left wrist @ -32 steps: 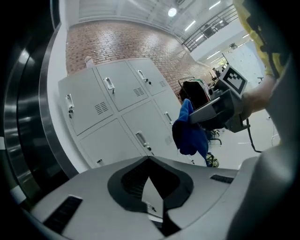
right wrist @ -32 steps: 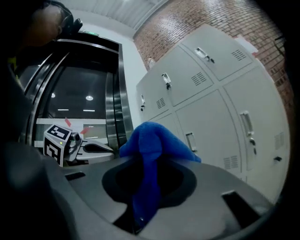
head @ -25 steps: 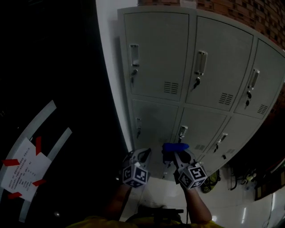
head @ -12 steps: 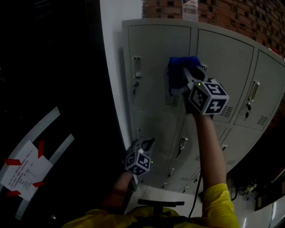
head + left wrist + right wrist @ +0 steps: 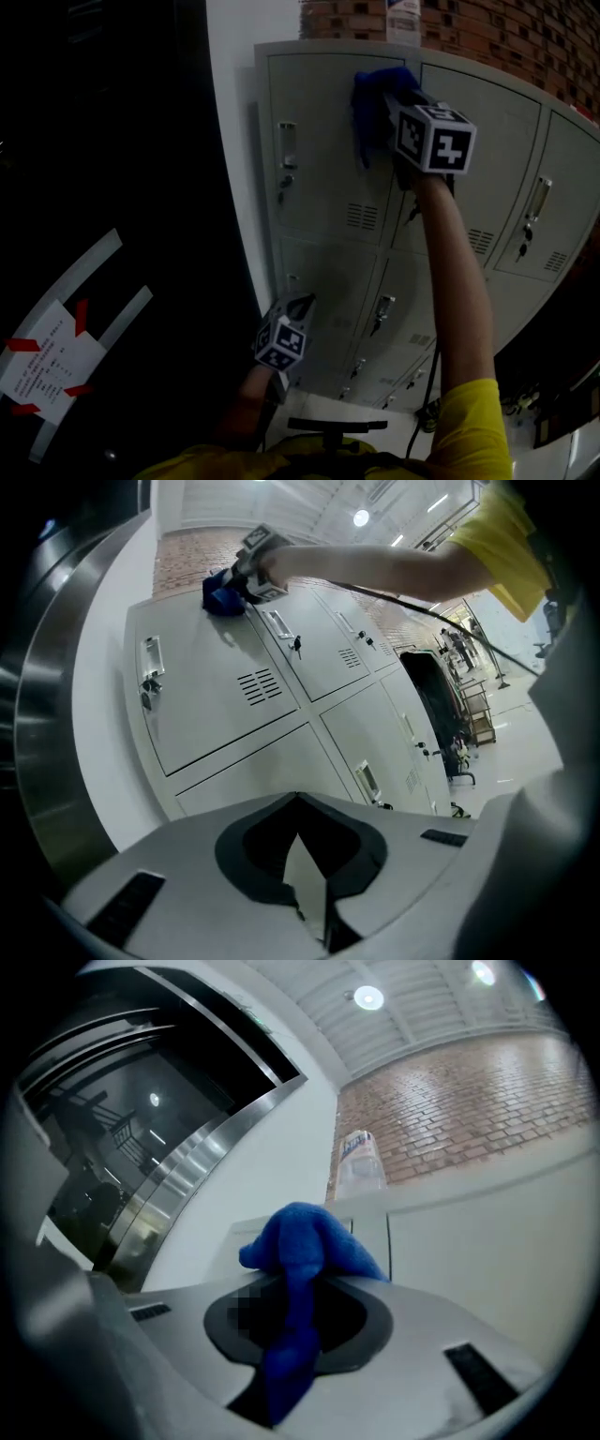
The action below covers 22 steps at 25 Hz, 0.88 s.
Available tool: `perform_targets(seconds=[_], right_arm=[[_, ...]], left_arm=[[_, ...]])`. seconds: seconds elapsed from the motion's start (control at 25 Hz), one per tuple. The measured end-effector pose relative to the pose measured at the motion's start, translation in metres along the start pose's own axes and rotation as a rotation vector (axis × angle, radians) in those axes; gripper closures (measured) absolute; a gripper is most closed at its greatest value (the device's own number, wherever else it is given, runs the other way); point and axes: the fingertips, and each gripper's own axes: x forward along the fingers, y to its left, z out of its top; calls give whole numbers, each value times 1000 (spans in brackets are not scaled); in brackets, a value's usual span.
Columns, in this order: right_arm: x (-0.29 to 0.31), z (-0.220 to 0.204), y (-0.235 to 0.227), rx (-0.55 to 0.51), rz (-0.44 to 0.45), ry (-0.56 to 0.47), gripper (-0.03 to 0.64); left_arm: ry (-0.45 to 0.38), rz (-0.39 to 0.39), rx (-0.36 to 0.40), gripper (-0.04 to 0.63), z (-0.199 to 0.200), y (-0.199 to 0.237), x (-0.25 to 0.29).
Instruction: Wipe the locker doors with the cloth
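We mark a red-brown brick wall [image 5: 506,37] along the top of the head view, with a clear plastic bottle [image 5: 403,17] standing upright before it. A plain white wall strip [image 5: 230,141] borders a dark surface [image 5: 112,122] on the left. On that surface we see a white printed paper sheet [image 5: 42,361], fixed by short red tape pieces [image 5: 80,307], and beside it two pale diagonal strips [image 5: 89,253]. In the right gripper view we note a curved brushed-steel panel [image 5: 202,1162] and a white ribbed ceiling [image 5: 441,1016] carrying a round ceiling light [image 5: 368,997].
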Motion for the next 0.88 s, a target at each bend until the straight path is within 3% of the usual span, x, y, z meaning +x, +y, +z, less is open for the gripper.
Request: perform_targets(seconds=[0.16, 0.32, 0.48, 0.6, 0.76, 0.88], right_arm=[[-43, -127, 26, 60, -2, 75, 545], [-86, -263, 58, 101, -23, 221, 545], [-100, -310, 70, 165, -12, 285, 546], [-88, -259, 72, 181, 37, 202, 546], [-31, -102, 72, 45, 100, 31, 546], [21, -12, 58, 42, 101, 8, 546]], left_arm=[[7, 8, 6, 601, -8, 2, 1], [7, -14, 7, 601, -13, -2, 4], [15, -28, 19, 601, -15, -8, 6], [16, -45, 28, 601, -16, -14, 6], [14, -59, 42, 601, -12, -17, 5], [1, -49, 42, 601, -3, -14, -1]])
